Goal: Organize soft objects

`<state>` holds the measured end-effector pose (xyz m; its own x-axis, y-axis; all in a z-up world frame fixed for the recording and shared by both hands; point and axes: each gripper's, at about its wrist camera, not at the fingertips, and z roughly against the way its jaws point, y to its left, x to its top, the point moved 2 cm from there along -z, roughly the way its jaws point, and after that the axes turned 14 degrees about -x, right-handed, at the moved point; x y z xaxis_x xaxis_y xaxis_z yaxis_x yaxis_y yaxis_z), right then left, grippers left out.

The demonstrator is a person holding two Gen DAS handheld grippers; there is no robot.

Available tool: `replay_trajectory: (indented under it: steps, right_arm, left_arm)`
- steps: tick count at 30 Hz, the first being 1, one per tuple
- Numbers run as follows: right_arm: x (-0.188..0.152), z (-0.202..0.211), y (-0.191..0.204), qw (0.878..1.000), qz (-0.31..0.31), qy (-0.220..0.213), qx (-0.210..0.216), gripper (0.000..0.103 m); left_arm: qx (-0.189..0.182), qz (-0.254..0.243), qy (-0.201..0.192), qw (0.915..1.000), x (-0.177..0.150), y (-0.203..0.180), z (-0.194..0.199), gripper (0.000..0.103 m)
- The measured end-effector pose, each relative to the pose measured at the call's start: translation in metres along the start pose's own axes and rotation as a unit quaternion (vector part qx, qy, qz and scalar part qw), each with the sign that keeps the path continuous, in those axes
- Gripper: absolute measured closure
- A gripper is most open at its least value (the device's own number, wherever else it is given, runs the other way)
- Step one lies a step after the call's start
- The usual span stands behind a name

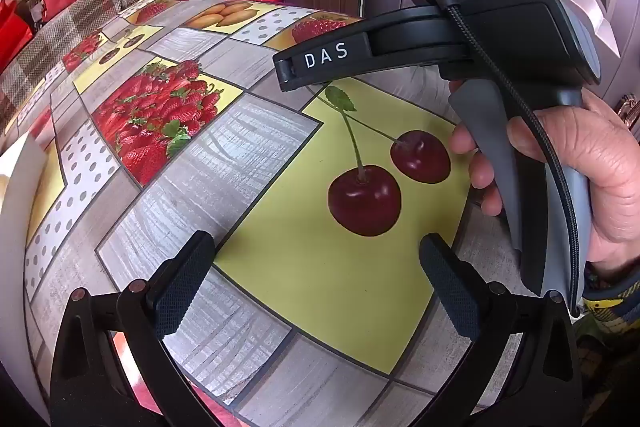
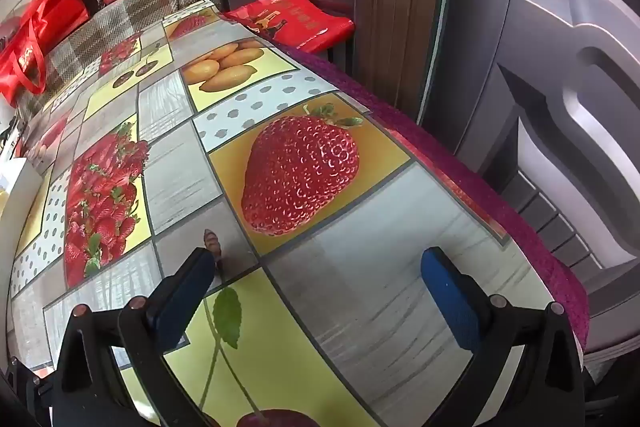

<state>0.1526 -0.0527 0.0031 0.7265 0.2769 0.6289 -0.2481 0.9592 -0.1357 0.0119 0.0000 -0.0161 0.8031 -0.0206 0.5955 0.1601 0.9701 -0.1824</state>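
Hovering over tablecloth [image 1: 248, 155]: left claw [image 1: 316, 267], right claw [image 2: 320, 275], both spread wide, empty.

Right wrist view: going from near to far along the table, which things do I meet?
Right gripper, open → small screw-like object beside its left finger → big strawberry print → lemons print → red gift bag beyond the table's end.

Black tool [image 1: 318, 259] with knurled pads, "DAS" lettering, grey handle, braided cable [image 1: 556, 163]; blue-padded second tool [image 2: 320, 273].
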Motion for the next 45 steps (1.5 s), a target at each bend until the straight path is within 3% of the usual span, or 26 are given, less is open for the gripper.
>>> replay_trajectory:
  steps: [45]
  right_arm:
    - [0.000, -0.003, 0.011, 1.000, 0.012, -0.001, -0.014, 0.000]
  left_arm:
    - [-0.001, 0.001, 0.000, 1.0000, 0.000, -0.002, 0.001, 0.001]
